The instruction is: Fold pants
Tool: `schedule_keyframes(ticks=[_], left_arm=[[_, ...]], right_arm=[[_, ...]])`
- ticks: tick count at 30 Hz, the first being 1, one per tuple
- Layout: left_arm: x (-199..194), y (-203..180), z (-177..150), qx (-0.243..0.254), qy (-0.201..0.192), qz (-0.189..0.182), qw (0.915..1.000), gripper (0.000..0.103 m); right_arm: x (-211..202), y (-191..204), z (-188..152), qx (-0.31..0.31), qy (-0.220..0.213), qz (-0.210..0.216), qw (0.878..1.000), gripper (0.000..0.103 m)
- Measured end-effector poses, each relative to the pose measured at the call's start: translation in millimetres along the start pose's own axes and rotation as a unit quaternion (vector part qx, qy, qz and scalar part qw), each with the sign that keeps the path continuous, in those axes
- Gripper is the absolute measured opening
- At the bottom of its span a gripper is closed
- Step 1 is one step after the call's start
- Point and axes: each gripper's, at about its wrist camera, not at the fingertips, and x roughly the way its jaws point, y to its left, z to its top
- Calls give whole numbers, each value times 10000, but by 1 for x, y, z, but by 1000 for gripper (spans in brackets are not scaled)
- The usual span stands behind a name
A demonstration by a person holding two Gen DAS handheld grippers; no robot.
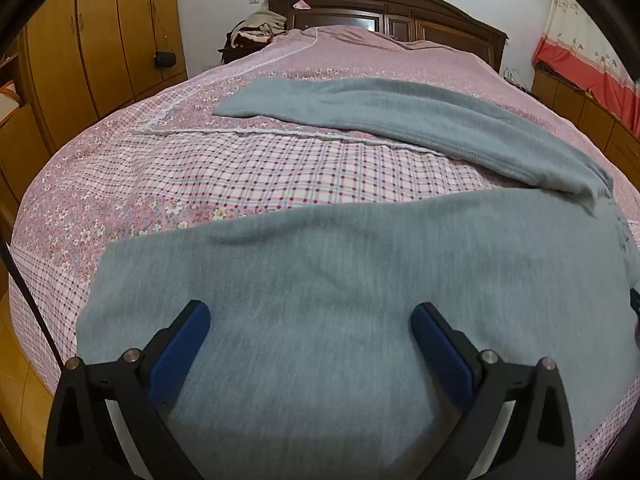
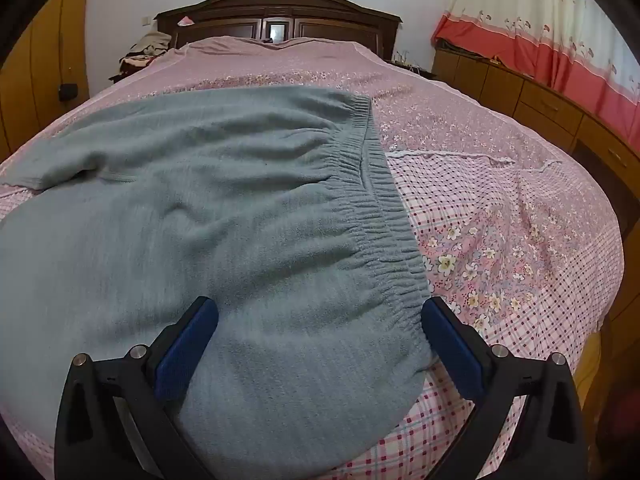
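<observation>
The left gripper (image 1: 310,314) hangs tilted down over the near leg of the pants (image 1: 360,264), its two blue pads (image 1: 180,354) spread wide with only flat grey fabric showing between them. Neither pad pinches the cloth; whether the tips brush it cannot be told. The right gripper (image 2: 320,308) is spread just as wide, and it straddles the near corner of the pants (image 2: 224,216) at the waist: the left pad (image 2: 186,346) sits over the fabric, the right pad (image 2: 452,348) sits just outside the gathered waistband (image 2: 376,184), over the checked sheet. Nothing is gripped there either.

The pants lie spread on the bed (image 1: 120,216), directly under and ahead of both tools. From the left gripper, the near leg fills the space in front of the pads, and the second leg (image 1: 400,120) stretches away beyond it, slanting from far left to near right, with a strip of checked sheet (image 1: 300,172) between the two legs. From the right gripper, the waistband runs away from the right pad toward the far middle, and the seat of the pants lies rumpled to the left of it.

Farther off, the flowered pink bedcover (image 2: 460,128) reaches to a dark wooden headboard (image 2: 280,12). A heap of clothes (image 1: 260,26) sits at the far left of the headboard. Wooden wardrobe doors (image 1: 100,40) stand far left, and a red and cream curtain (image 2: 540,32) hangs far right above low wooden cabinets (image 2: 532,100).
</observation>
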Motion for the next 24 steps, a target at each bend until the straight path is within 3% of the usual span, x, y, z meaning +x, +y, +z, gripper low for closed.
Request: schedule_keyframes(ticks=[24], left_arm=[[0, 0, 0, -29, 3, -31, 10000, 103]], right_arm=[[-1, 0, -1, 6, -6, 15, 10000, 103]])
